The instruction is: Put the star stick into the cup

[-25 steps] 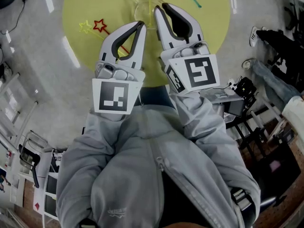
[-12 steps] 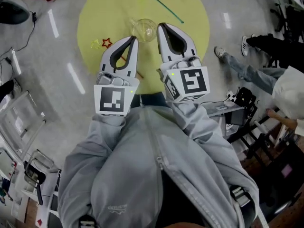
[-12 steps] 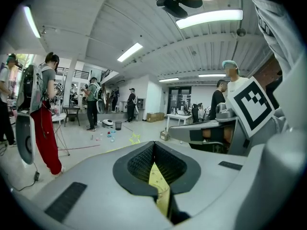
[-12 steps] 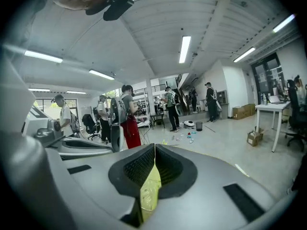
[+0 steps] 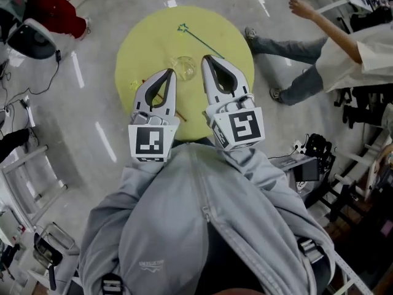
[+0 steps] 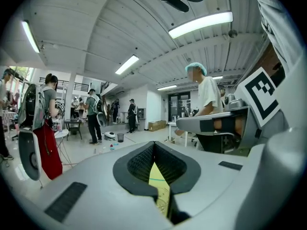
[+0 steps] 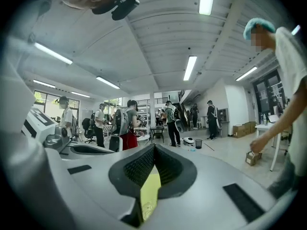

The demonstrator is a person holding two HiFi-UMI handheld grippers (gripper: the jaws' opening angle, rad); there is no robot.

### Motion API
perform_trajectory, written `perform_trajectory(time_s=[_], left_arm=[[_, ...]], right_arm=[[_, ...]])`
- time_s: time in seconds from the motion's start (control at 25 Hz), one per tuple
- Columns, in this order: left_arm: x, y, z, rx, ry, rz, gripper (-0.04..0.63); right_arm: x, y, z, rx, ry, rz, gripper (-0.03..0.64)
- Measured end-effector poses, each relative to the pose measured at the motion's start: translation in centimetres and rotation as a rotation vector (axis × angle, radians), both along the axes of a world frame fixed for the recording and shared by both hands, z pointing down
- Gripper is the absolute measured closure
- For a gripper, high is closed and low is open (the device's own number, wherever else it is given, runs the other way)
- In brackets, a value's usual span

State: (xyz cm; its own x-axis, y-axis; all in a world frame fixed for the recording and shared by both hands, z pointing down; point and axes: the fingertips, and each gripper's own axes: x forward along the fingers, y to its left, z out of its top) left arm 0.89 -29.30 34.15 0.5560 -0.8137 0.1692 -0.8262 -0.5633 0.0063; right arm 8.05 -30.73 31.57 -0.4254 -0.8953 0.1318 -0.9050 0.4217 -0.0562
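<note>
Star stick, green (image 5: pixel 202 40): it lies flat on the far side of the yellow round table (image 5: pixel 141 48), not in the cup and well apart from both of your grippers. A reddish stick (image 5: pixel 159 95) shows under the left gripper (image 5: pixel 171 72), and a small yellow star (image 5: pixel 134 86) sits near the table's left edge; which one the task means I cannot tell. The glass cup (image 5: pixel 184 67) stands upright near the table's middle, just beyond and between the two gripper tips, and it looks empty. The left gripper's jaws meet at the tips with nothing held. The right gripper (image 5: pixel 206 58) is the same, tips together and empty. Both are held above the near half of the table. Judged step: the approach, with the pickup not yet begun. Your next move calls for parting one pair of jaws, lowering onto a thin shaft lying flat, and pinching it squarely so it does not roll away.
</note>
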Motion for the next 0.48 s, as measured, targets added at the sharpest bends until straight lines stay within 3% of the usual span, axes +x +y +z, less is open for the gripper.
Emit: perform_trajectory(time_s=[0.28,0.48], left_arm=[[-0.3,1.5,-5.4,0.066,0.027,-0.040,0.578],[-0.5,2.9,-7.0,0.074,0.033,-0.060,0.578]], right_arm=[[0.6,3.2,-5.4,0.068,-0.012,-0.017,0.584],[0.7,5.1,-6.3,0.073,-0.009,-0.027,0.584]])
